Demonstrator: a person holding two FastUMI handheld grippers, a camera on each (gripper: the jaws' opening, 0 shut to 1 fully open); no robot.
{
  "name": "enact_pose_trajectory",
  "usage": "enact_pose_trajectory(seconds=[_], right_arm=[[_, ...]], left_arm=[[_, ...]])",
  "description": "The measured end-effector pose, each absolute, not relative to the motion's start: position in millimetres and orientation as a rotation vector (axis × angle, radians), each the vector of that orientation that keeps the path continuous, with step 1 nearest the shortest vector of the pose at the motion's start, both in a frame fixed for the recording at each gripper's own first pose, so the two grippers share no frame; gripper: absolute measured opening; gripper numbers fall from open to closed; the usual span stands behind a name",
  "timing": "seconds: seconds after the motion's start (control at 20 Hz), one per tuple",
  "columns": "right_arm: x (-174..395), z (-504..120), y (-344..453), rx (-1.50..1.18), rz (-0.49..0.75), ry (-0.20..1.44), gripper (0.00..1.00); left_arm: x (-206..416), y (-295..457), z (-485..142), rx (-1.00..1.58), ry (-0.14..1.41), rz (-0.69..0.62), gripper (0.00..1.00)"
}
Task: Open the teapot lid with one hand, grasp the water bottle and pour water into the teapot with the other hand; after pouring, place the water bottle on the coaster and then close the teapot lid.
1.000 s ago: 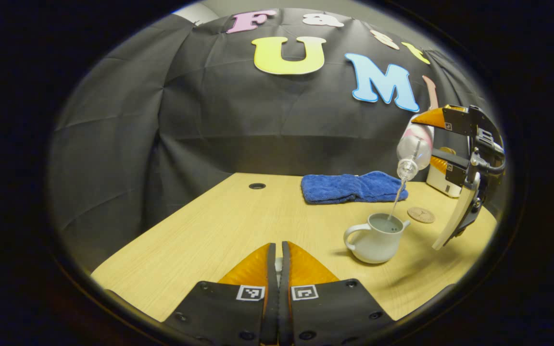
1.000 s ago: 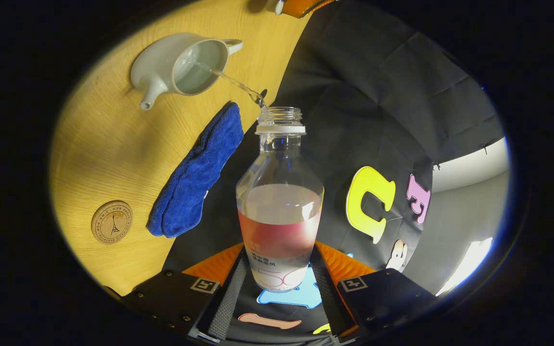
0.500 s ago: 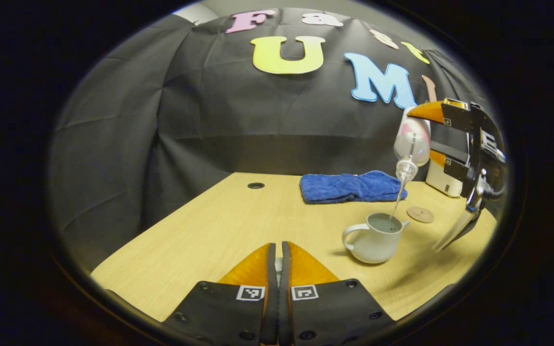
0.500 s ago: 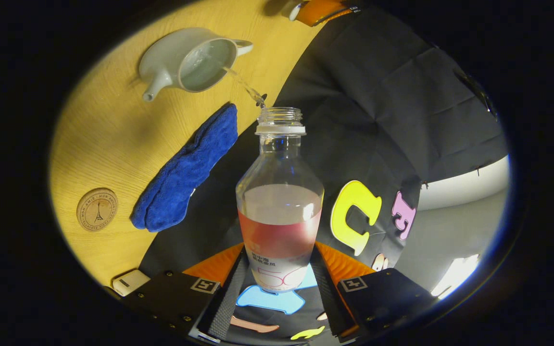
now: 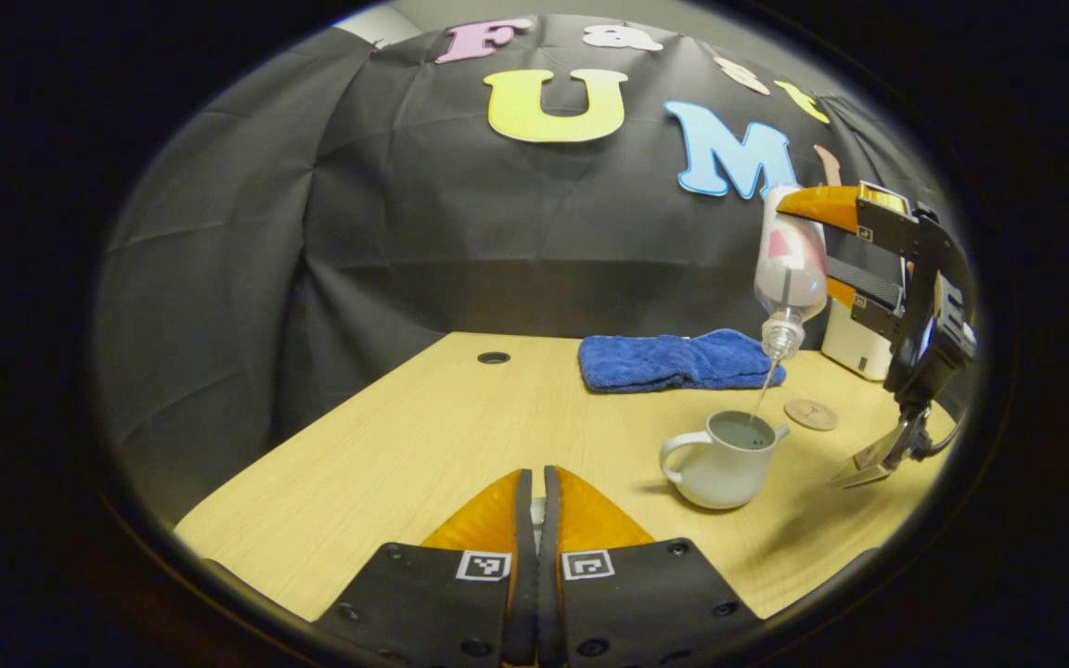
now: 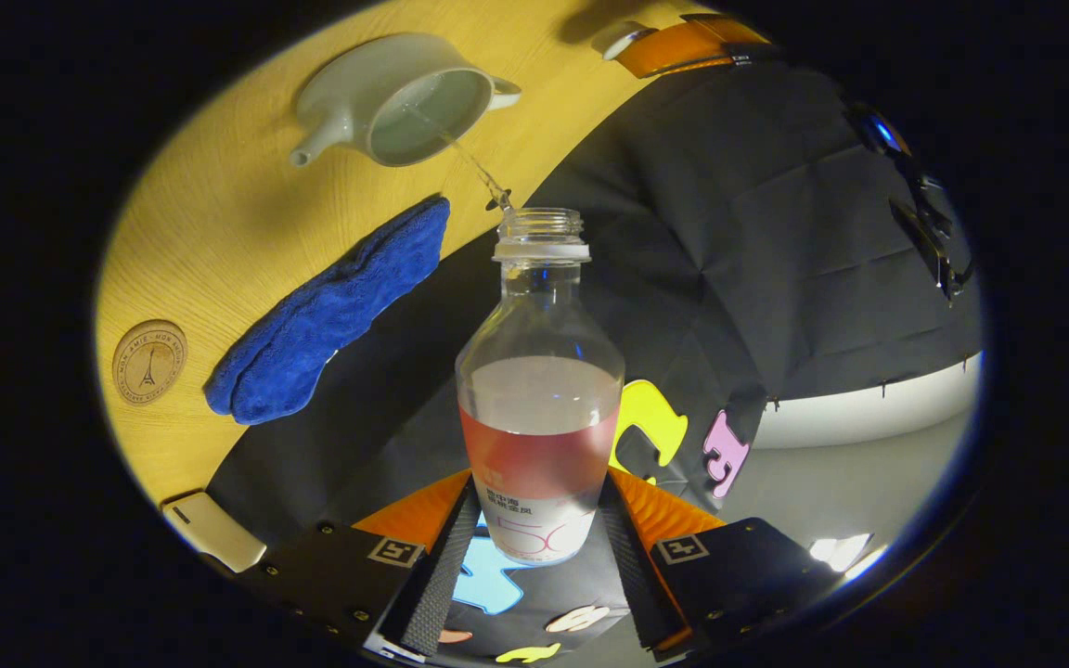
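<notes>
Your right gripper (image 6: 539, 529) clamps the water bottle (image 6: 539, 390), both fingers pressed on the labelled lower body of the clear, round-shouldered plastic. In the left gripper view the same bottle (image 5: 787, 269) hangs neck-down over the teapot, tipped steeply, with the right gripper (image 5: 845, 255) clamped round it from the side. A thin stream of water (image 6: 474, 167) leaves the threaded, uncapped mouth and falls into the open teapot (image 6: 405, 97), which sits ahead of and to the left of your right fingers on the table. The teapot is smooth, pale glazed ceramic, squat and rounded, with a short spout and a loop handle; in the left gripper view the teapot (image 5: 722, 459) stands upright, lid off, ahead and to the right of your left gripper (image 5: 534, 506).

That left gripper has its fingers drawn together with only a narrow slit between them; something small and pale shows in the slit, but you cannot tell what it is.

Beyond the teapot lies a folded blue towel (image 5: 678, 362), plush and nubby. Just beside it on the right rests the round coaster (image 5: 810, 414), flat, wood-toned, with an engraved design; it lies bare. The table (image 5: 423, 436) is light wood-grain laminate with a small round hole (image 5: 494, 357) near its far edge. A white boxy device (image 5: 855, 348) stands at the far right.
</notes>
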State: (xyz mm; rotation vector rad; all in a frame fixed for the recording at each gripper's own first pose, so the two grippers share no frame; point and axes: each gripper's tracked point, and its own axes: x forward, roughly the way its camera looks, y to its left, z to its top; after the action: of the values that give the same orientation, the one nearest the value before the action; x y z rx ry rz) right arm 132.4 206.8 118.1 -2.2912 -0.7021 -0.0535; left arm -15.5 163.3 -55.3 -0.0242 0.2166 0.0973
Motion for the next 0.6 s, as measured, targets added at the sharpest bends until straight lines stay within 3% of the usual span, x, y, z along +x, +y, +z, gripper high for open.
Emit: enact_pose_trajectory(seconds=[0.4,0.6], right_arm=[[133.0,110.9,206.4,-2.283,-0.015,-0.68,0.76],[148.2,91.7,183.7,-2.125,0.084,-0.477,0.76]], left_arm=[[-14.7,162.8,-56.2,-0.027,0.215,0.1,0.06],[-15.2,164.1,-55.0,-0.038,0.21,0.104,0.07]])
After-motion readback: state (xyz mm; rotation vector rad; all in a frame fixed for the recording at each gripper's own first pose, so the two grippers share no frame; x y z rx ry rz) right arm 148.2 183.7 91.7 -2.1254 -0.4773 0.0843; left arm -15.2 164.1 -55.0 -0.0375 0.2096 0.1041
